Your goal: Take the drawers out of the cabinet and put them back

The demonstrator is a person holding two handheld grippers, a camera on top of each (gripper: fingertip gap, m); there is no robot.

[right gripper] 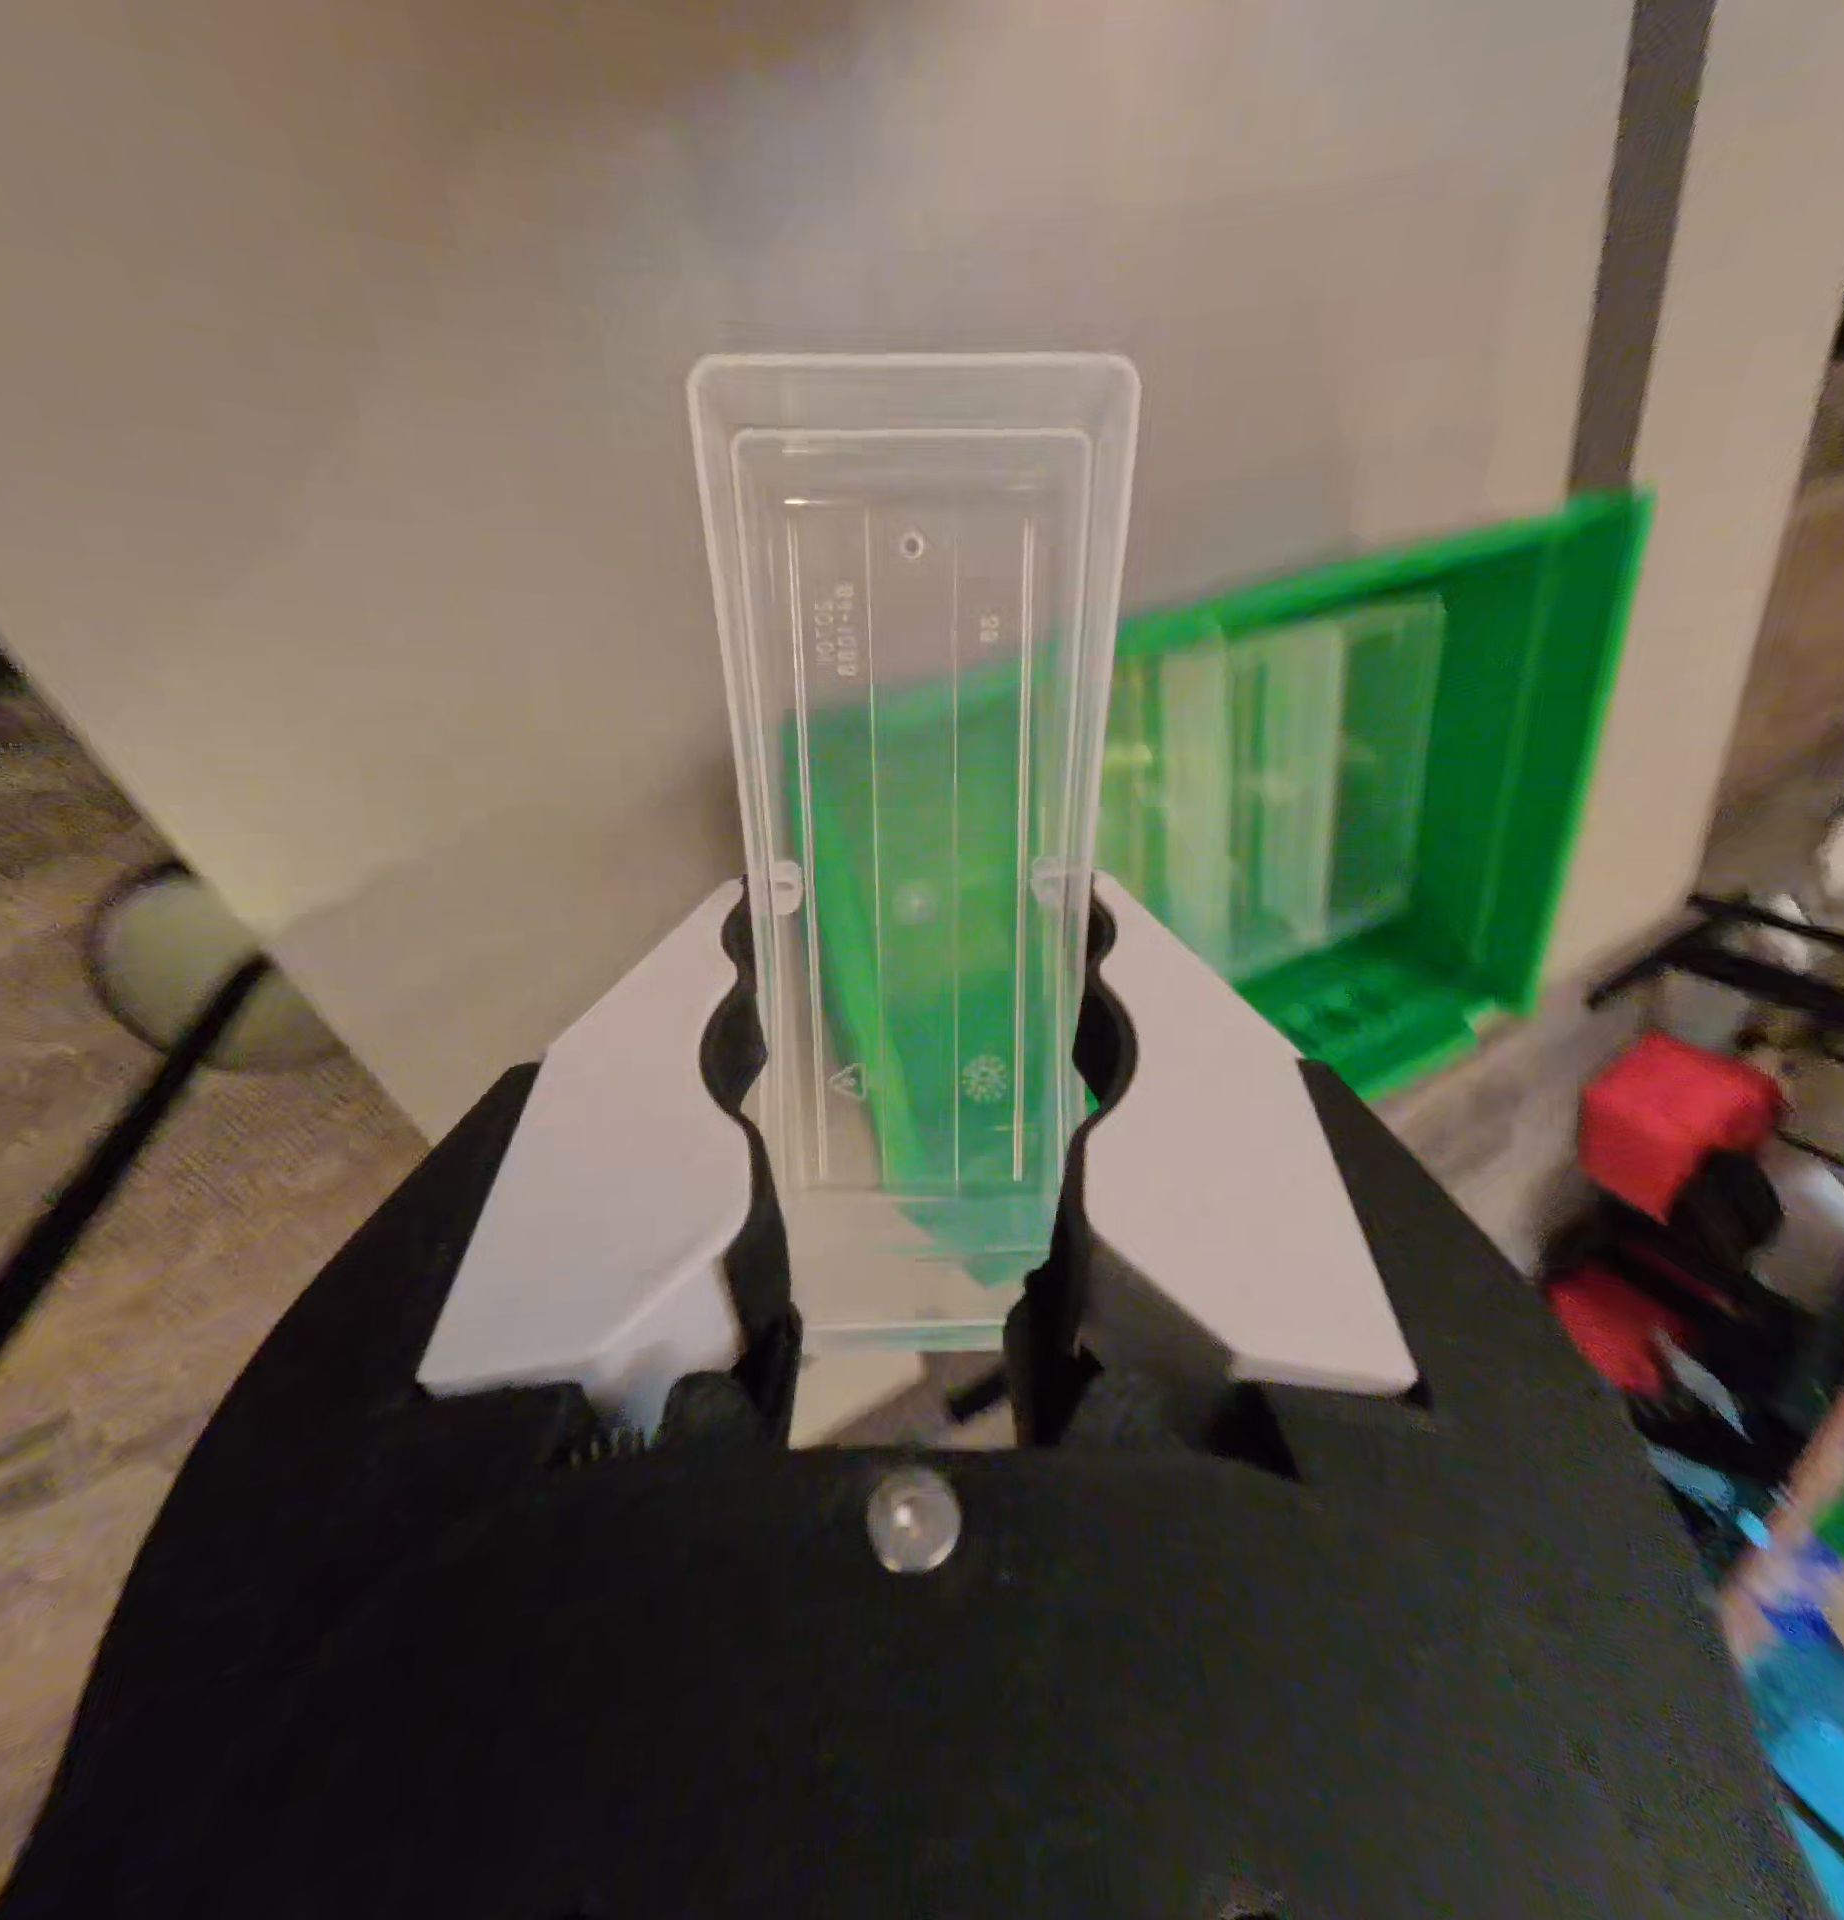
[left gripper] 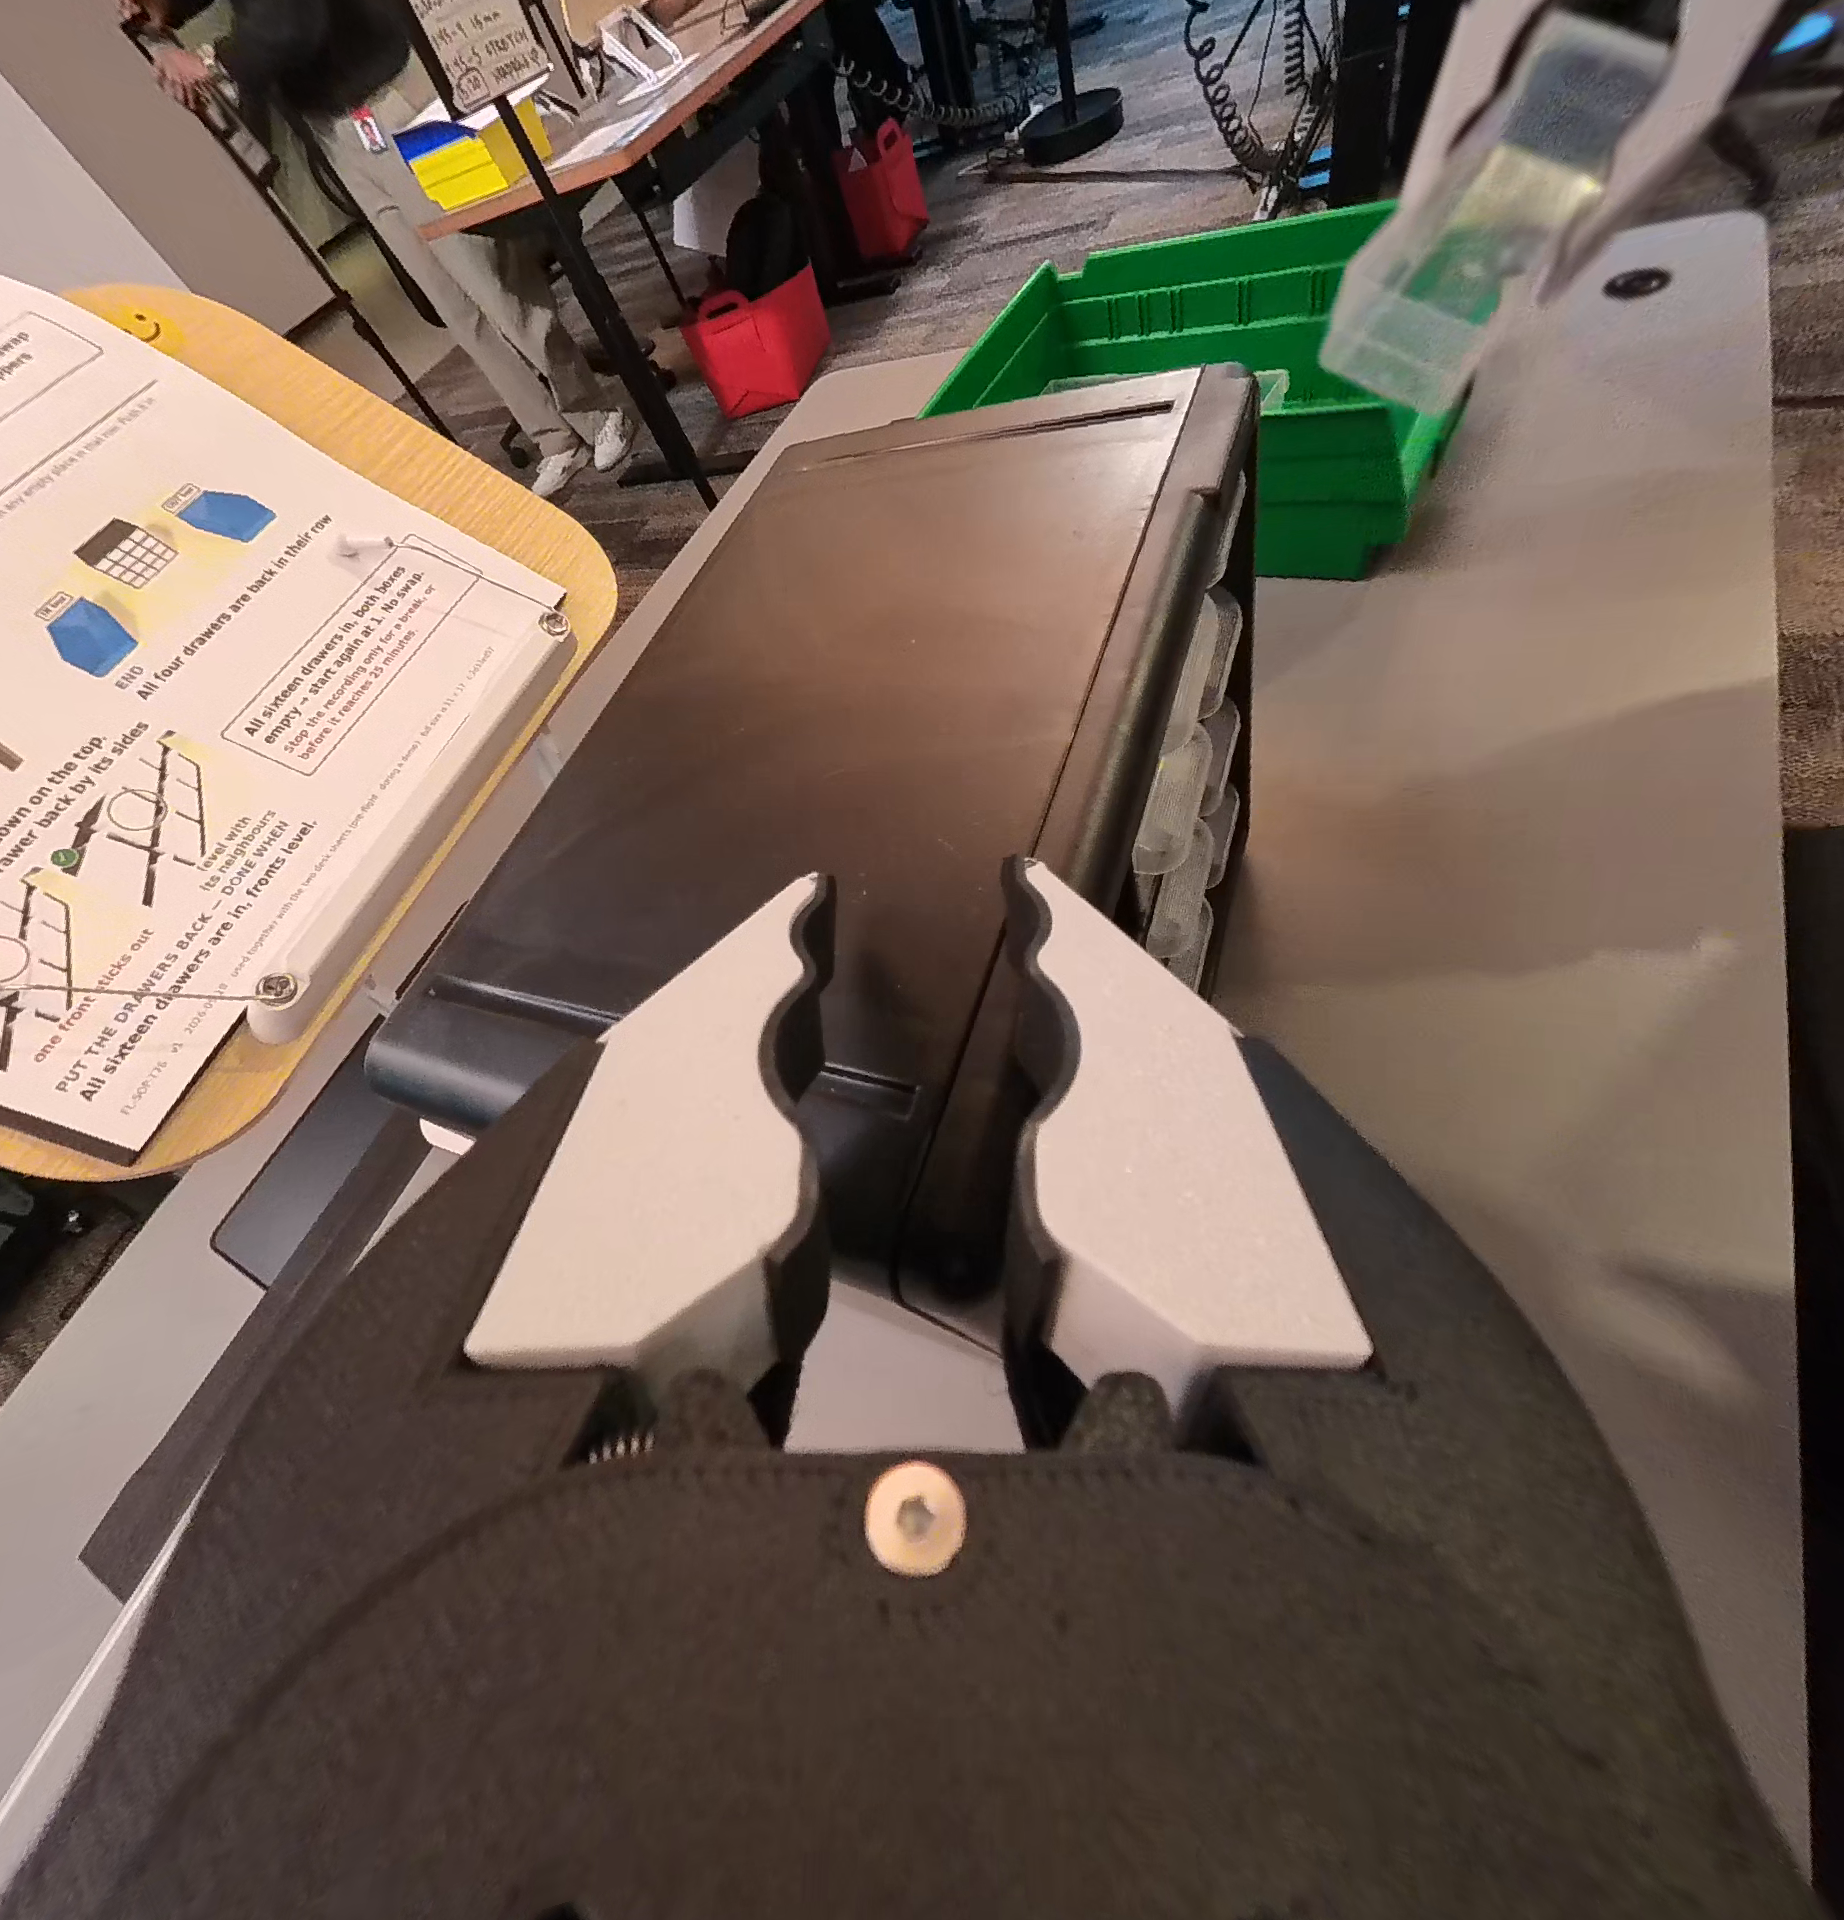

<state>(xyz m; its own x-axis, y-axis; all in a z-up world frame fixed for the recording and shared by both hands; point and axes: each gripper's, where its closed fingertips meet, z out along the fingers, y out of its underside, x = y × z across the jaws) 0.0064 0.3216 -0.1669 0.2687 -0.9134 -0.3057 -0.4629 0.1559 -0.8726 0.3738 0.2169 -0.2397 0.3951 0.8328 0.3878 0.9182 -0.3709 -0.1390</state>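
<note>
Far left, an instruction sheet [left gripper: 222, 665] lay on a wood-topped side table [left gripper: 544, 561], clear of the work. Next to it the black cabinet [left gripper: 897, 675] stood on the grey counter [left gripper: 1500, 831], seen from above, its clear drawer fronts [left gripper: 1198, 748] showing in a column down the right face. The left tongs [left gripper: 918, 904] hung low over the cabinet's top, spread a little and holding nothing; whether they pressed on it could not be told. Further right, the right tongs [right gripper: 918, 925] pinched a clear drawer [right gripper: 913, 748] by its long sides, held in the air, well above the counter, over the near end of the green bin [right gripper: 1520, 727]. That bin sat beyond the cabinet and already held at least one clear drawer [right gripper: 1282, 769]. Judged: the drawer was on its way into the bin. Risks noted: the plastic looked thin and slick, gripped only along the near half, so a tilt or a squeeze let go early could slip it, dropping it short onto the counter or against the bin's rim. The drawer already inside could also stop this one lying flat. Red bags [left gripper: 762, 343] and desks stood on the floor beyond, out of the way.
</note>
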